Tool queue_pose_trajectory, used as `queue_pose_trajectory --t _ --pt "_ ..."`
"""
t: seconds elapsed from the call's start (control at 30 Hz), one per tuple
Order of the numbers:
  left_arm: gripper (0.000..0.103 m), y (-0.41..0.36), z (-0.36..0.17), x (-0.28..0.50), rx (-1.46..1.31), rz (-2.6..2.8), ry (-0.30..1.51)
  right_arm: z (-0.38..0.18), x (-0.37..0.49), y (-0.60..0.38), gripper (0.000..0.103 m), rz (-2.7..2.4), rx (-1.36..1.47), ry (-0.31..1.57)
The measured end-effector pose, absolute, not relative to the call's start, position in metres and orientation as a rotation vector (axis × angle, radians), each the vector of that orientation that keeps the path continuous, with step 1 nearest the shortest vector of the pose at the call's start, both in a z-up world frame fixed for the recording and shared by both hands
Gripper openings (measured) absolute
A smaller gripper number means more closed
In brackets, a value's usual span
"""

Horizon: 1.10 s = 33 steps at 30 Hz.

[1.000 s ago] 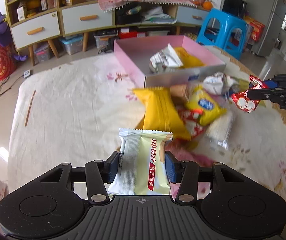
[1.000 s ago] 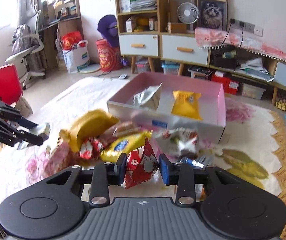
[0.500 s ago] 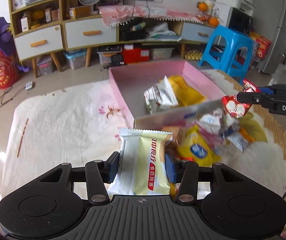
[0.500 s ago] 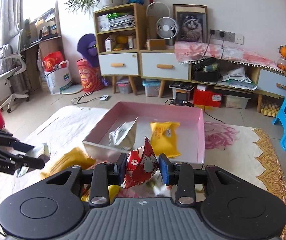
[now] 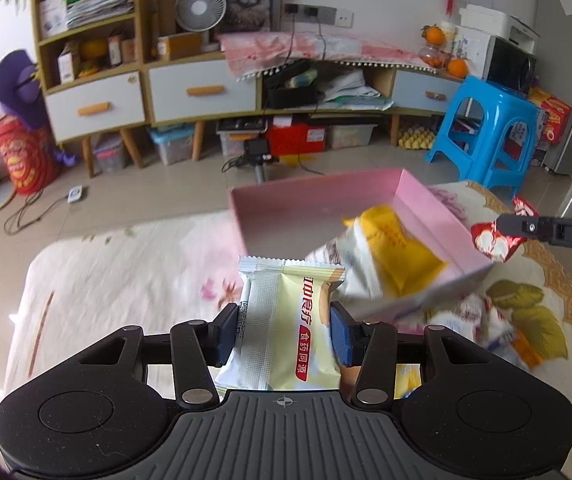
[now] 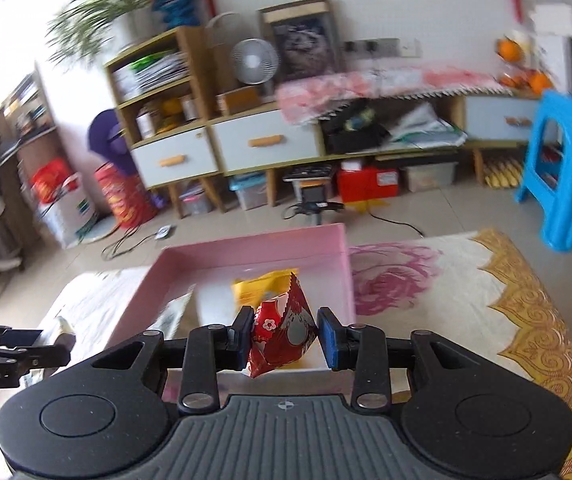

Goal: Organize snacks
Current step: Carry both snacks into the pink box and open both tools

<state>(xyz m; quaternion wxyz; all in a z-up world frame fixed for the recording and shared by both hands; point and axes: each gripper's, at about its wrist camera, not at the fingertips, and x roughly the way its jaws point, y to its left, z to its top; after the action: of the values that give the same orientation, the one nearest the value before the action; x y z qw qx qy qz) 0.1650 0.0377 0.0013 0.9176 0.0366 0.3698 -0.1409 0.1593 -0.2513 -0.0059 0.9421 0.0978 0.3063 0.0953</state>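
carry step: left gripper [image 5: 283, 334] clamps a pale green snack packet [image 5: 286, 320], right gripper [image 6: 286, 338] a red one [image 6: 281, 332]; next, probably release over the pink box [image 6: 346, 264].

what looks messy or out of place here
A few loose snack packets lie scattered on the cloth outside the pink box, while a yellow packet and a silver one lie tilted inside it.

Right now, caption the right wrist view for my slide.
Right gripper carries a red snack packet toward the pink box.
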Motion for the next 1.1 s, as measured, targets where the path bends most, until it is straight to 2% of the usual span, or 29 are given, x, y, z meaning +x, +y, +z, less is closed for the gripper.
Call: queue_pose_trajectory --t 0.2,0.7,0.83,0.87,0.9,0.93,1.0,1.1 --pt "0.045 0.015 -0.006 0.204 0.093 -0.288 0.752 -0.015 0.172 -0.257 0.025 0.152 0.253 0.628" --pt "0.045 -0.005 -0.040 0.258 0.133 -0.173 0.795 -0.036 0.185 -0.232 0.026 0.131 0.109 0.664" --pt "0.051 -0.006 -0.040 0.257 0.142 -0.188 0.782 -0.035 0.187 -0.231 0.030 0.136 0.117 0.667" --pt "0.053 -0.006 -0.041 0.257 0.138 -0.193 0.787 -0.035 0.187 -0.231 0.031 0.135 0.121 0.669" --pt "0.060 -0.006 -0.040 0.258 0.129 -0.199 0.785 -0.035 0.187 -0.231 0.040 0.135 0.127 0.672" --pt "0.069 -0.005 -0.040 0.256 0.122 -0.203 0.784 -0.036 0.186 -0.231 0.044 0.138 0.133 0.673" --pt "0.074 -0.005 -0.039 0.254 0.117 -0.204 0.775 -0.034 0.185 -0.232 0.059 0.138 0.138 0.665" --pt "0.078 -0.006 -0.037 0.249 0.121 -0.214 0.774 -0.031 0.183 -0.233 0.069 0.130 0.143 0.655"
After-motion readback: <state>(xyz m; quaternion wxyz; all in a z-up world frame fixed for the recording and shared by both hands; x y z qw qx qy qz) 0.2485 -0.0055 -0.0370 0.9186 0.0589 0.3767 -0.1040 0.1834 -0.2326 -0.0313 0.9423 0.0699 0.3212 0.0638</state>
